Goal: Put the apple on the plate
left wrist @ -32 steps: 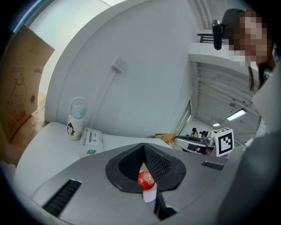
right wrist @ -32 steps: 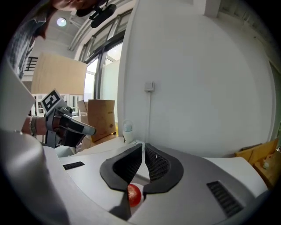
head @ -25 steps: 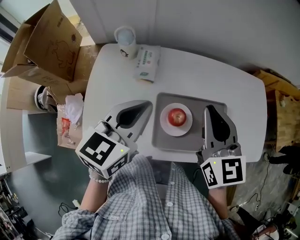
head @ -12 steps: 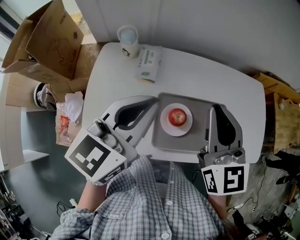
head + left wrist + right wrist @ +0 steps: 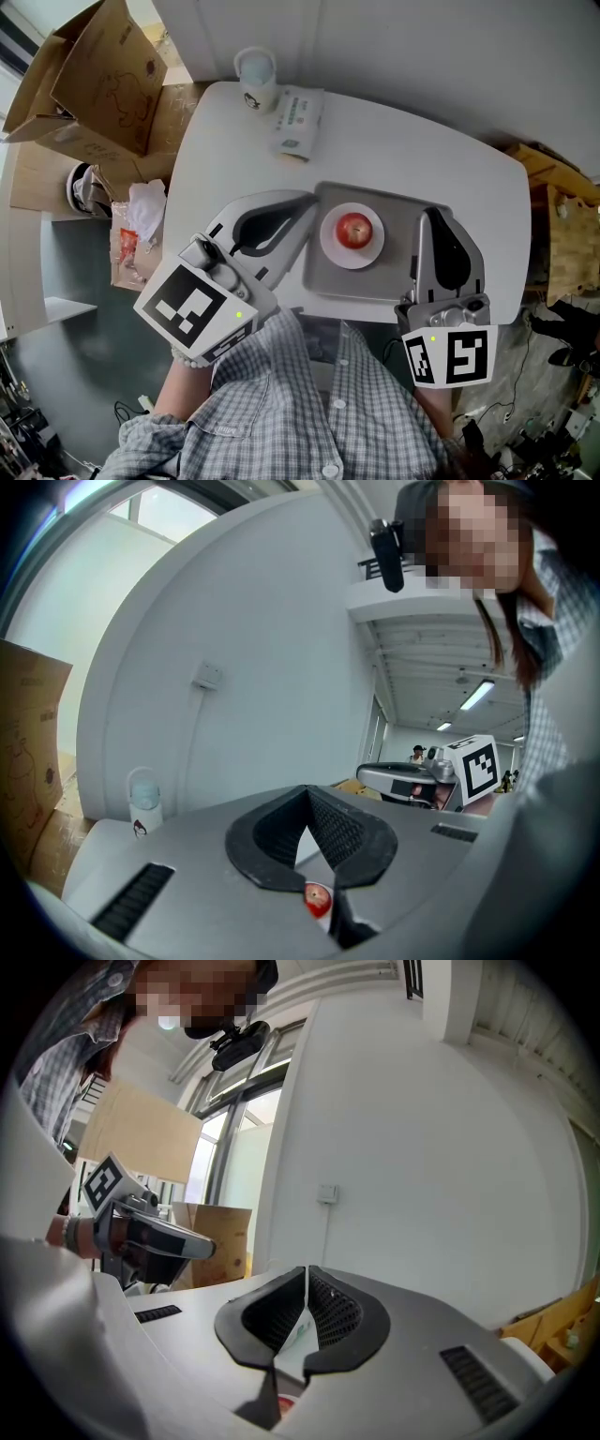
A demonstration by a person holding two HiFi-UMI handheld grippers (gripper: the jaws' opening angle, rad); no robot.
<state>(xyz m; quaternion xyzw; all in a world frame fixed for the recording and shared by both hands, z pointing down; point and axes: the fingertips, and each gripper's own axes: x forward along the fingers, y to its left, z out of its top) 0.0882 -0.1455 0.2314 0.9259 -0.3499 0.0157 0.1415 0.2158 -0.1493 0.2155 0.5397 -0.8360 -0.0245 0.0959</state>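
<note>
A red apple point(image 5: 353, 229) rests on a small white plate point(image 5: 330, 247) in a grey tray point(image 5: 328, 283) on the white table point(image 5: 394, 150). My left gripper point(image 5: 309, 200) hangs shut and holds nothing, its tips at the tray's left edge, just left of the plate. My right gripper point(image 5: 431, 214) is shut with nothing in it over the tray's right side, a short way right of the plate. In the left gripper view the closed jaws point(image 5: 307, 791) meet above the apple point(image 5: 317, 899). The right gripper view shows its jaws point(image 5: 307, 1269) closed too.
A paper cup point(image 5: 254, 80) and a wipes packet point(image 5: 298, 120) lie at the table's far left. Open cardboard boxes point(image 5: 89, 80) and crumpled bags point(image 5: 141, 220) sit on the floor to the left. Wooden furniture point(image 5: 562, 225) stands at the right. The table's near edge is at my body.
Both grippers have lifted a little toward the head camera and stayed shut. The apple, plate and tray have not moved.
</note>
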